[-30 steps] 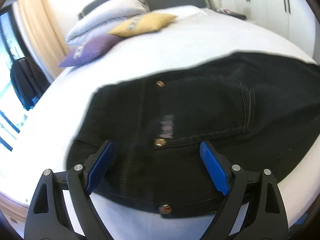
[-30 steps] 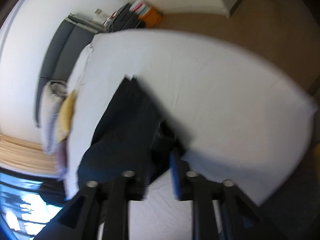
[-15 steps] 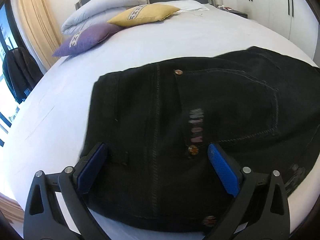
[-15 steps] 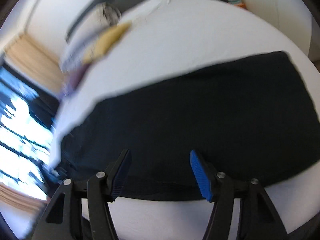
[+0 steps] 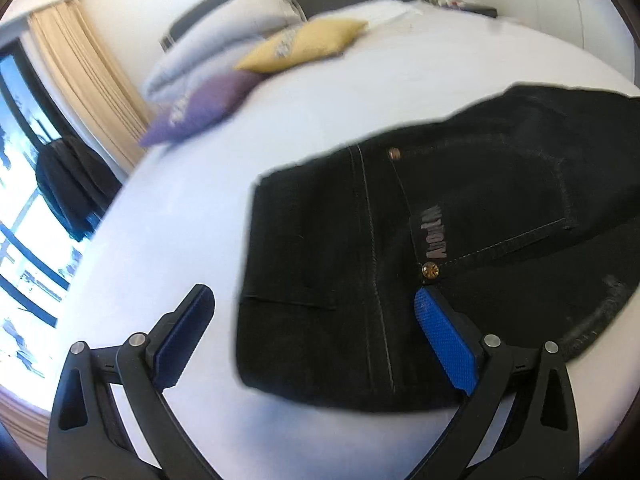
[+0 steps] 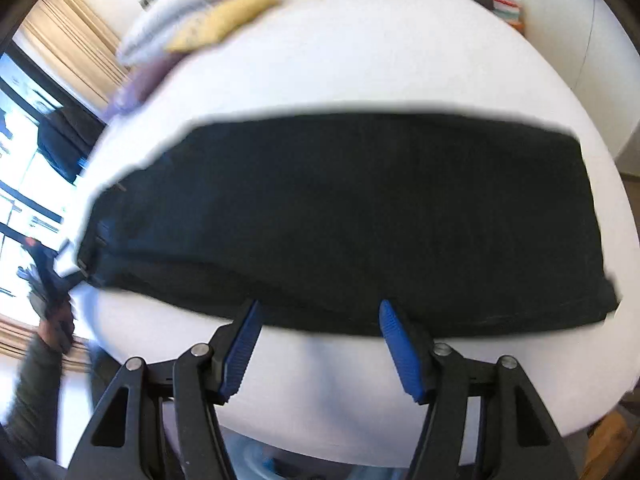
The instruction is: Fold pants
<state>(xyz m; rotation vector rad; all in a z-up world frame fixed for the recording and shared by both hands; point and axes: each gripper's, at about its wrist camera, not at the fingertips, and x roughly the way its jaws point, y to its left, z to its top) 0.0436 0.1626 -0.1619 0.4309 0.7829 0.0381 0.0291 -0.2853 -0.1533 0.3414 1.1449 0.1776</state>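
Black pants (image 6: 340, 216) spread flat across the white bed (image 6: 380, 60), already doubled lengthwise by the look of it — one leg over the other, waistband end toward the window, hems at the far right of the right wrist view. Laid out long and smooth, probably so the next fold can run end to end.

Left gripper (image 5: 316, 328) wide open, nothing held. Waistband corner just ahead of the jaws and between them; back pocket with its rivet and label patch (image 5: 434, 240) straight beyond the right-hand blue pad, which sits over the dark cloth. Contact hard to judge. Left-hand pad over bare sheet, apart from the fabric.

Right gripper (image 6: 320, 336) also open and empty, pads poised at the near long edge of the pants, roughly mid-length. Touching or just short of the edge — cannot tell through the blur.

Beyond both sets of jaws: a purple cushion (image 5: 200, 108), a yellow cushion (image 5: 304, 44) and grey pillows (image 5: 224, 56) up by the headboard, well apart from the pants. Curtains (image 5: 84, 88) and a dark garment (image 5: 72, 184) hung by the window off to the left. Nothing lying on or beside the pants to block a fold; plenty of bare sheet on the far side.
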